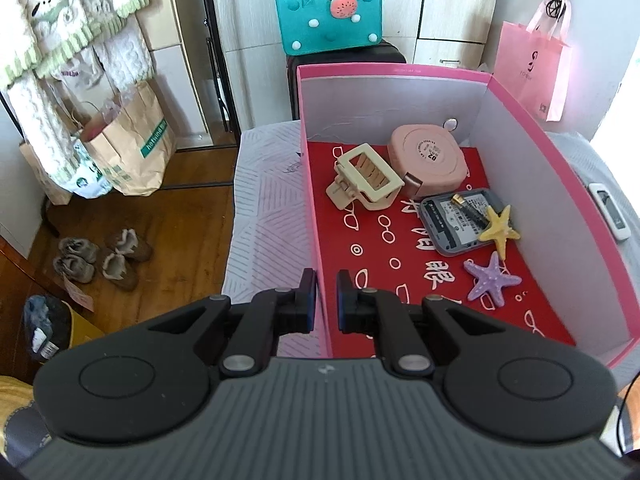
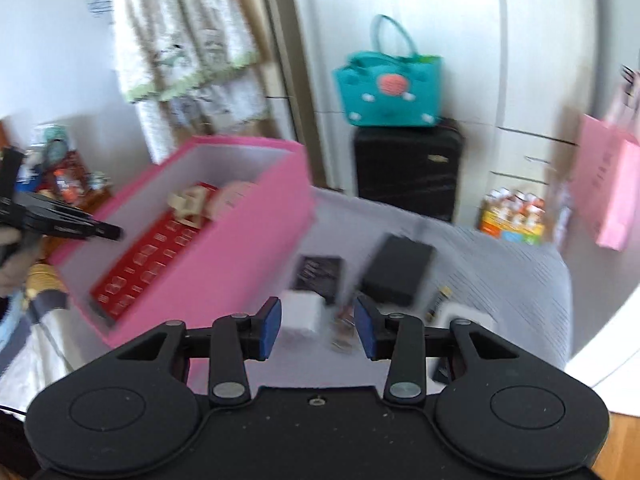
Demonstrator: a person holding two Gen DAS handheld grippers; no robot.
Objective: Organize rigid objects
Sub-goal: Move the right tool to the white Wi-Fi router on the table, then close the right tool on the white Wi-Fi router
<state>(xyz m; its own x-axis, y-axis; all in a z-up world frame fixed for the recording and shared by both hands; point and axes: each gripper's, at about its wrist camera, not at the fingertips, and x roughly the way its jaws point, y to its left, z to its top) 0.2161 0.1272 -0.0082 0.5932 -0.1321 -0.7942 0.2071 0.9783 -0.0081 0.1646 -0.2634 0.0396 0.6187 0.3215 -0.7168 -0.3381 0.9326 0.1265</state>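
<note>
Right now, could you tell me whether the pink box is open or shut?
Open: the pink box has no lid on, and the hair clip and starfish lie visible on its red floor.

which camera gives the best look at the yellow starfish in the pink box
The left wrist view. There the yellow starfish lies sharp and unobstructed on a grey device inside the pink box. In the blurred right wrist view, the box's near wall hides that corner, so it doesn't show.

In my pink box (image 1: 560,184), on its red liner, the cream hair clip (image 1: 366,184) lies beside the round pink tape measure (image 1: 428,162). The grey hard drive (image 1: 460,220) sits near the box's right wall (a small battery (image 1: 470,210) on top), touching the yellow starfish (image 1: 500,230); the purple starfish (image 1: 492,280) lies nearer me.
</note>
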